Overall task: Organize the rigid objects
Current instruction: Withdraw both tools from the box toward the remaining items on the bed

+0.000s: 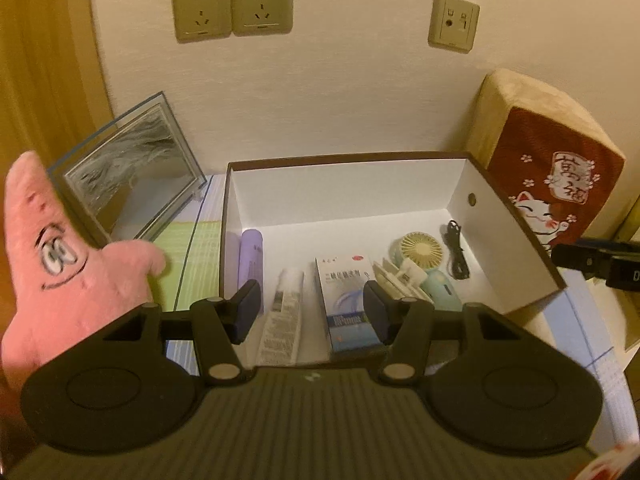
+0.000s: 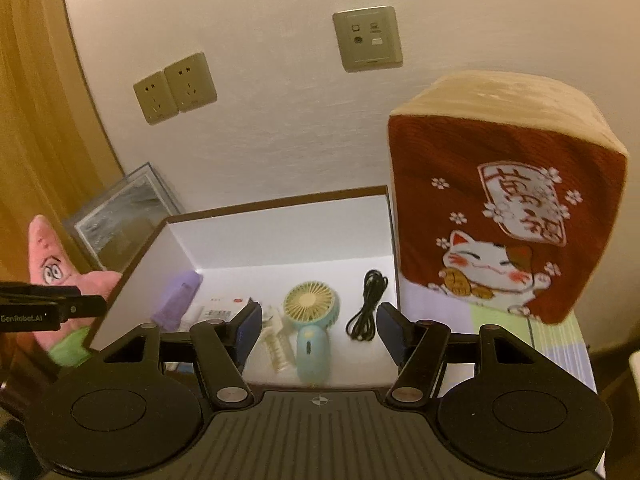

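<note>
A brown-rimmed box with white walls (image 1: 348, 184) (image 2: 280, 236) stands against the wall. Inside it lie a purple tube (image 1: 251, 252) (image 2: 180, 296), a white tube (image 1: 282, 316), a blue-and-white medicine carton (image 1: 344, 300), a mint hand fan (image 1: 424, 260) (image 2: 312, 312) and a coiled black cable (image 1: 456, 252) (image 2: 368, 304). My left gripper (image 1: 312, 312) hovers open over the box's near left part, holding nothing. My right gripper (image 2: 320, 332) hovers open above the fan and cable, also holding nothing. Each gripper shows at the edge of the other's view.
A pink star plush (image 1: 60, 264) (image 2: 48, 260) sits left of the box, in front of a leaning glass picture frame (image 1: 128, 172). A red lucky-cat cushion (image 1: 552, 184) (image 2: 500, 220) stands right of the box. Wall sockets (image 1: 232, 8) are above.
</note>
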The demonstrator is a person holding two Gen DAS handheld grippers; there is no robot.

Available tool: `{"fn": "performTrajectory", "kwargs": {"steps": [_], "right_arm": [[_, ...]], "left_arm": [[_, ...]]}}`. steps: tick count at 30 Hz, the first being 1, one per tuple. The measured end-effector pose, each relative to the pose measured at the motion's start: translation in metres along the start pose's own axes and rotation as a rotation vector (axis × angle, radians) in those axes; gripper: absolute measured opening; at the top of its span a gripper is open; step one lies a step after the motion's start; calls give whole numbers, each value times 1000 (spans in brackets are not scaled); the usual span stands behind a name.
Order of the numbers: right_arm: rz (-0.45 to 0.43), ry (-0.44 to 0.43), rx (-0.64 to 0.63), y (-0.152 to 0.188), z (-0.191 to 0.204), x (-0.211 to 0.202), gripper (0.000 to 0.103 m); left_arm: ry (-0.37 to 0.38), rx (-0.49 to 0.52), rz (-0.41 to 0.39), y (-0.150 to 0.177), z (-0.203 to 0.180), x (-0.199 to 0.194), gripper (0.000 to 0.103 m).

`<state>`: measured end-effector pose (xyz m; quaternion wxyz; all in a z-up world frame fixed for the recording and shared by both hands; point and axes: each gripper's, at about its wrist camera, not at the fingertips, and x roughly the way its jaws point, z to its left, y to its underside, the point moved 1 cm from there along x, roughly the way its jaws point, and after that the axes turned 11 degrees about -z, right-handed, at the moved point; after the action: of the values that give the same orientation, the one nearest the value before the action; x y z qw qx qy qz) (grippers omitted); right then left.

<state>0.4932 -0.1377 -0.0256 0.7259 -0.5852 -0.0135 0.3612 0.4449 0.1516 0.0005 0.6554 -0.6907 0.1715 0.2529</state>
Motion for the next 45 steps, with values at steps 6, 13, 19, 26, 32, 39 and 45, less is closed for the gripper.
{"fn": "performTrajectory", "kwargs": {"steps": [6, 13, 19, 26, 32, 39, 45], "right_arm": [[5, -25, 25, 10, 10, -30, 64], [37, -48, 28, 24, 25, -58, 64], [55, -66, 21, 36, 37, -79, 64], [92, -66, 12, 55, 45, -97, 64], [124, -70, 4, 71, 51, -109, 64], [167, -77, 1, 92, 59, -122, 64], [195, -82, 4, 107, 64, -131, 64]], "left_arm": [[-13, -22, -13, 9, 0, -34, 54], [-12, -29, -12, 24, -4, -68, 54], [-6, -17, 17, 45, -11, -90, 54], [1, -34, 59, 71, -18, -109, 54], [8, -33, 82, 88, -22, -121, 55], [14, -33, 110, 107, -28, -132, 55], [16, -40, 133, 122, -30, -140, 55]]}}
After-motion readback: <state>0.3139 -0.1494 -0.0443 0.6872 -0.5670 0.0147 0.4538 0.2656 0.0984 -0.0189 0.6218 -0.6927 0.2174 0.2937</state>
